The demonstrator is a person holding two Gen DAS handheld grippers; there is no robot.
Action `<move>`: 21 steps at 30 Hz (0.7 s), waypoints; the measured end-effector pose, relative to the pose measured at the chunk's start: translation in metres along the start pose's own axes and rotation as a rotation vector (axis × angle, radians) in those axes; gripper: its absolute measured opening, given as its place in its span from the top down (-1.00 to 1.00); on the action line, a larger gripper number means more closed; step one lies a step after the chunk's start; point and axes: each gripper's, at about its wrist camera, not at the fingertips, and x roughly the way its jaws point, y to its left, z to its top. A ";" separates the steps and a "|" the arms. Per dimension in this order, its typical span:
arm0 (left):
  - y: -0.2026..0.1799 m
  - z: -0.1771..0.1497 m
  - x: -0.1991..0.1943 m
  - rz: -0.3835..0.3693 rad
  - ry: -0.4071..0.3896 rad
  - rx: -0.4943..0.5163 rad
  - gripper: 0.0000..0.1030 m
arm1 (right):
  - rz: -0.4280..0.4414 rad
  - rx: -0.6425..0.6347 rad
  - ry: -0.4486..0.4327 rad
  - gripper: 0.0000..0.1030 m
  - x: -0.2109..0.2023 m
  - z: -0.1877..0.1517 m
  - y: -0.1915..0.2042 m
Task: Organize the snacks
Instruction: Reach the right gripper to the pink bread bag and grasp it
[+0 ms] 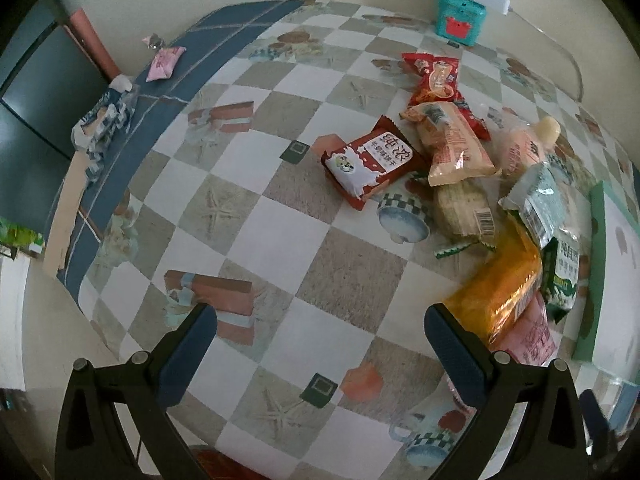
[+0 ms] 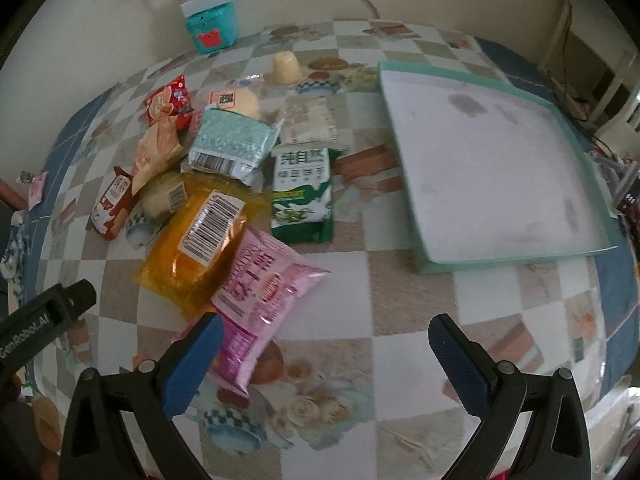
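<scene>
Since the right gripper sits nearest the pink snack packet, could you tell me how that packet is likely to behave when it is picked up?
The pink snack packet looks puffy and glossy, so it is probably light and may slip between the pads. Its film looks crinkled, so it will likely sag or crumple if gripped at an edge. It overlaps the orange packet, which may shift with it.

Tablecloth (image 2: 400,288): white, grey and beige checks with printed cups and starfish, blue border. Tray (image 2: 488,184): white inside, teal rim. Box (image 2: 212,28): teal, red crab, white lid. Packets: orange (image 2: 192,248) with white barcode label; pink (image 2: 260,292) with white lettering; green-and-white (image 2: 302,196); maroon-and-white (image 1: 370,160); silver-teal (image 2: 234,146); red (image 1: 436,76). Gripper pads (image 2: 192,364): blue on black arms.
</scene>
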 end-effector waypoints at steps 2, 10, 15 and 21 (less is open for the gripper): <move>-0.001 0.004 0.004 -0.004 0.029 -0.023 -1.00 | 0.014 0.008 0.004 -1.00 0.006 0.002 0.004; -0.004 0.016 0.009 0.014 0.066 -0.092 -1.00 | 0.070 0.025 0.034 -0.88 0.031 0.009 0.021; -0.020 0.022 0.009 0.002 0.078 -0.070 -1.00 | 0.047 -0.027 0.047 -0.73 0.038 0.008 0.026; -0.040 0.031 0.008 -0.063 0.084 -0.051 -1.00 | 0.032 -0.022 0.074 -0.65 0.047 0.002 0.002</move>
